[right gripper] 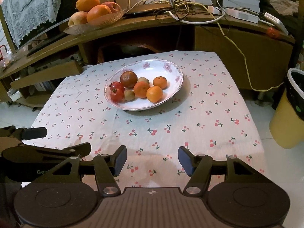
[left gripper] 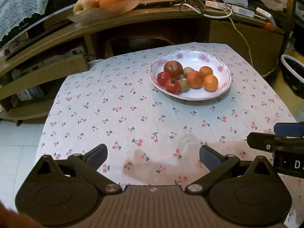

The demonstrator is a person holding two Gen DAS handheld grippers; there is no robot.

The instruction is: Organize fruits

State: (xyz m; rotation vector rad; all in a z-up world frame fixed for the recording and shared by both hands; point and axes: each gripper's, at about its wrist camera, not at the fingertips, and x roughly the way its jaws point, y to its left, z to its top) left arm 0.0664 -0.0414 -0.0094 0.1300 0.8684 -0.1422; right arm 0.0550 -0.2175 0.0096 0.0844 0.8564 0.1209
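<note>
A white flowered plate (left gripper: 224, 87) (right gripper: 171, 66) stands at the far side of the cherry-print tablecloth (left gripper: 133, 117) (right gripper: 199, 117). It holds several fruits: a dark red-brown fruit (left gripper: 173, 69) (right gripper: 128, 79), two red pomegranates (left gripper: 172, 85) (right gripper: 116, 94), two kiwis (left gripper: 184, 85) (right gripper: 129, 95) and three oranges (left gripper: 210, 83) (right gripper: 154, 94). My left gripper (left gripper: 153, 156) is open and empty over the near edge of the table. My right gripper (right gripper: 152, 160) is open and empty beside it, and shows in the left wrist view at the right edge (left gripper: 273, 134).
A wooden desk (left gripper: 171, 13) (right gripper: 152, 21) behind the table carries a glass dish (left gripper: 121, 6) (right gripper: 102, 21) of oranges and apples, plus tangled cables (left gripper: 199, 1) (right gripper: 190, 9). A yellow bin (right gripper: 286, 117) stands on the floor at the right.
</note>
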